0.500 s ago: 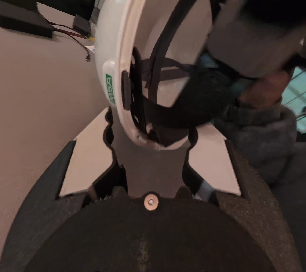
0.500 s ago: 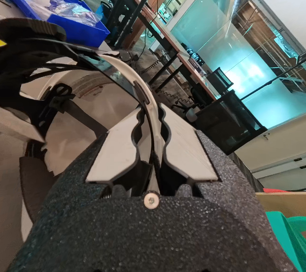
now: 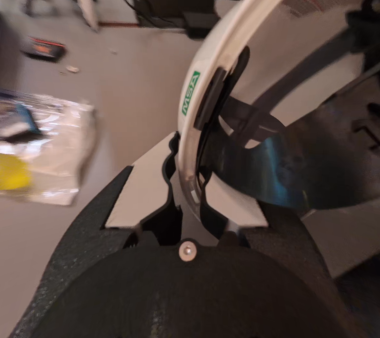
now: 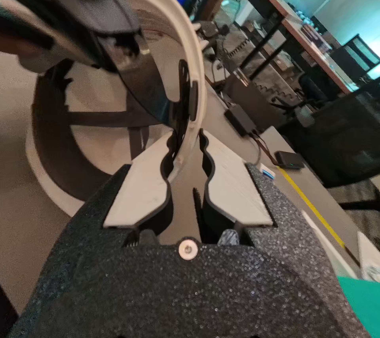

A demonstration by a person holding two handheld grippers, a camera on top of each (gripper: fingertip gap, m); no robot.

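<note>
Above the pale tabletop (image 3: pixel 133 89), the left gripper (image 3: pixel 189 165) is clamped on the brim of a white hard hat (image 3: pixel 207 73), its fingers pressing either side. The right gripper (image 4: pixel 186 143) stands partly apart, its left finger touching the opposite brim while the right finger is clear. The hat is tipped open, showing black straps and a dark visor (image 3: pixel 287 171). A clear plastic bag (image 3: pixel 41 143) lies at far left, blurred.

left gripper (image 3: pixel 188 165): clamped on hard hat (image 3: pixel 207 73) rim | right gripper (image 4: pixel 186 155): released rim
</note>
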